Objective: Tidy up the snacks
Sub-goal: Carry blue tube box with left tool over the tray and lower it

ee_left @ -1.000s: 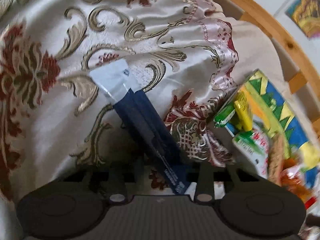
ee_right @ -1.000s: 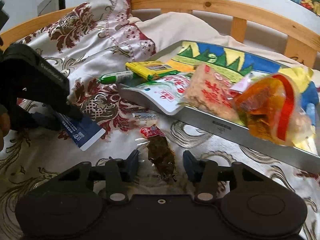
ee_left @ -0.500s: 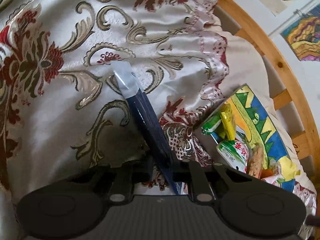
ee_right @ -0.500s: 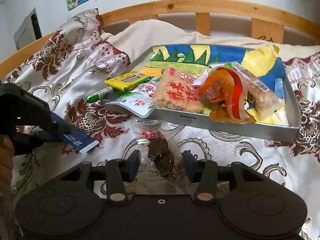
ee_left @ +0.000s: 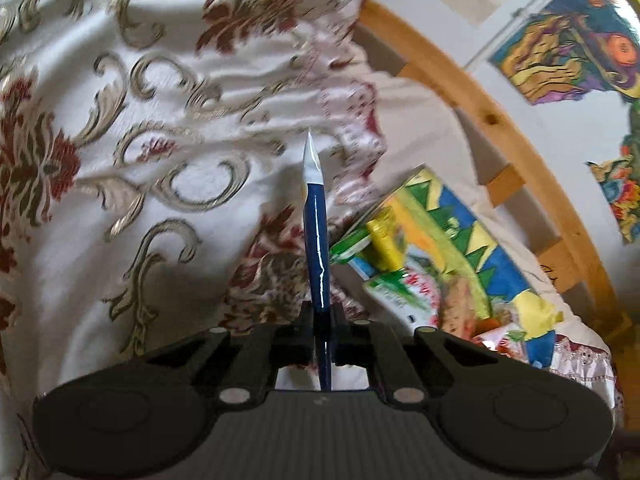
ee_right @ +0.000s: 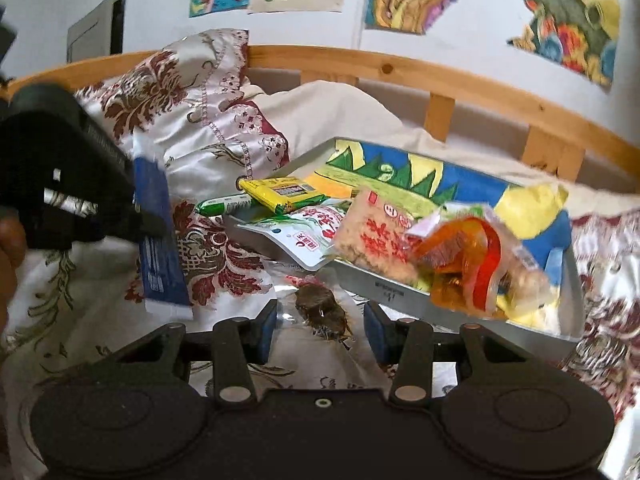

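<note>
The dark blue snack packet [ee_left: 318, 248] stands edge-on at the centre of the left wrist view, its pale sealed tip pointing up the frame. The left gripper [ee_left: 320, 320] has just closed and its jaws are clamped tight on the packet's lower end. In the right wrist view the same packet [ee_right: 158, 240] hangs at centre left, its flat face showing, clear of the patterned bedspread [ee_right: 224, 276] beneath.

The right gripper [ee_right: 320, 326] sits at lower centre of its view with the jaws narrowly apart. A clear packet holding a dark brown snack [ee_right: 320, 308] lies between the blue pads [ee_right: 266, 330]; whether they press on it cannot be told.

Just beyond it, to the centre right, a metal tray [ee_right: 384, 290] holds several snack bags on a colourful lining. A green tube [ee_right: 224, 204] leans at its left corner, under a yellow packet [ee_right: 280, 194]. A wooden bed rail [ee_right: 400, 70] crosses the upper frame.
</note>
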The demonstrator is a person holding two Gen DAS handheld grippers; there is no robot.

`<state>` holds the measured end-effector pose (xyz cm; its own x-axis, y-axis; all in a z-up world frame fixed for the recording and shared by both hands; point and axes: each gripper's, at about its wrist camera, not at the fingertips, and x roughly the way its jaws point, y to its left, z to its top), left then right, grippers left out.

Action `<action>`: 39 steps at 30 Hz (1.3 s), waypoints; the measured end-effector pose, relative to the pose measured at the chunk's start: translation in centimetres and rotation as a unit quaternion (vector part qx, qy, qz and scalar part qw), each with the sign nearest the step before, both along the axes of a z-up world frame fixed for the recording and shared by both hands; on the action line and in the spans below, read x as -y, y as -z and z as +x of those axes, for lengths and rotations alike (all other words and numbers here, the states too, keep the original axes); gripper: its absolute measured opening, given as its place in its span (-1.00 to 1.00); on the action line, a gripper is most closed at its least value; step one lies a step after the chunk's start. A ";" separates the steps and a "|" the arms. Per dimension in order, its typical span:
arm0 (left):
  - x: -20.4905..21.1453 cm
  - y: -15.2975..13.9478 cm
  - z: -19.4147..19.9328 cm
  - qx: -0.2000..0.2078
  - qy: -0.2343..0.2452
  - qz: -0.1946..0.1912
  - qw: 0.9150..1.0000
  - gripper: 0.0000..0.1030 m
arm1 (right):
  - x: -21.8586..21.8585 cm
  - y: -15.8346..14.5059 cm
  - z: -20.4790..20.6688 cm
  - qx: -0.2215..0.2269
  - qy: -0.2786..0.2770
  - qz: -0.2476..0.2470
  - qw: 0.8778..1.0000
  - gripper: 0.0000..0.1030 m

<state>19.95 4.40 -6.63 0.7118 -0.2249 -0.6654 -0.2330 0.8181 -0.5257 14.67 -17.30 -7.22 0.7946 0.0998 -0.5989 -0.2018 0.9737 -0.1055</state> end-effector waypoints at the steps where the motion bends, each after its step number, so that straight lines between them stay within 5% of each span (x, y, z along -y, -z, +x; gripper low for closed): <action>1: 0.2 -0.2 -0.1 0.007 0.004 0.005 1.000 -0.86 | -0.1 0.1 -0.1 0.000 -0.002 -0.006 1.000 -0.10; 12: 1.4 -2.7 -0.7 0.065 0.023 0.025 0.997 -0.86 | -1.7 -0.9 -2.5 0.031 -0.036 -0.083 0.995 -0.10; 20: 3.7 -4.4 1.4 0.107 0.057 0.083 0.989 -0.86 | 0.0 -3.2 -1.8 0.097 -0.003 -0.059 0.994 -0.11; 26: 5.8 -4.0 4.5 0.116 0.081 0.105 0.984 -0.86 | 1.4 -3.5 1.7 0.136 0.027 -0.076 0.987 -0.11; 39: 8.8 -1.0 11.3 0.086 0.142 0.099 0.981 -0.86 | 4.3 -0.4 10.3 0.100 0.091 -0.048 0.990 -0.10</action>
<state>31.27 -4.36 -5.60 0.7443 -0.3087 -0.5923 0.0973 0.9275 -0.3611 24.97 -21.61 -6.79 0.8982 -0.1048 -0.4269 0.0100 0.9758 -0.2186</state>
